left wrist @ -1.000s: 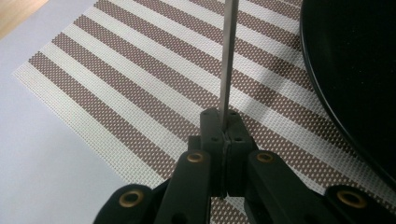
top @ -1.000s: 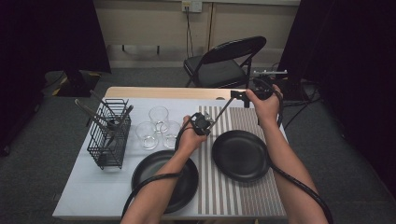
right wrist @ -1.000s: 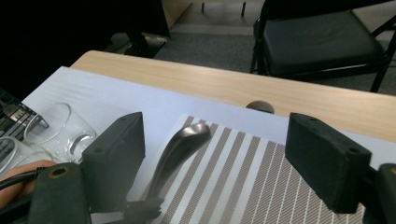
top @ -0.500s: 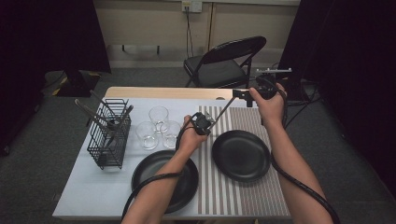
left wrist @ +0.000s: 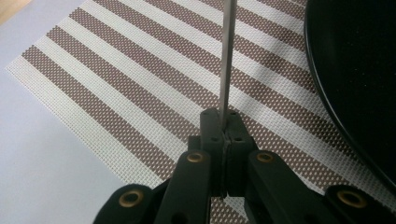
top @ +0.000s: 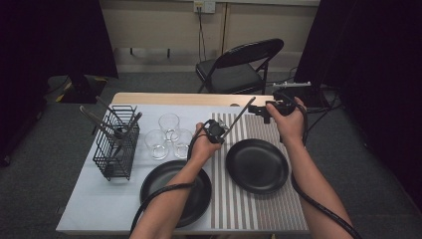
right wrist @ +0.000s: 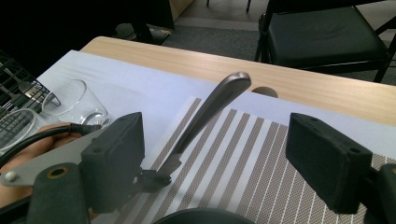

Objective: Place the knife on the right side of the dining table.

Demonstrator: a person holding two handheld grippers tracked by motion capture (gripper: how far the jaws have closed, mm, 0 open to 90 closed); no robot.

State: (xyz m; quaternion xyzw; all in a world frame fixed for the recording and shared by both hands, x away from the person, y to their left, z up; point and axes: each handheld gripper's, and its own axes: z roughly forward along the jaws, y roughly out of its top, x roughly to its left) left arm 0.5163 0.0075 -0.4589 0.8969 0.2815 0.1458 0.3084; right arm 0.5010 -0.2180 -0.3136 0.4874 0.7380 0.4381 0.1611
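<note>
Steel knife [right wrist: 212, 112], slim & smooth, clamped in left tool [left wrist: 223, 128]; right tool [right wrist: 215, 154] jaws apart over woven striped mat [left wrist: 140, 93].

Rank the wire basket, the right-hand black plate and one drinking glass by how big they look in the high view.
1. Right-hand black plate, widest.
2. Wire basket; it spans less area, though it stands tall, so its true size is less sure.
3. Drinking glass, clearly smallest.

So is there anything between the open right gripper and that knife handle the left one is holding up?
Nothing visible. The knife slants up from the shut left gripper, and its handle end sits in open air between the right gripper jaws' line of approach, above the striped placemat.
</note>
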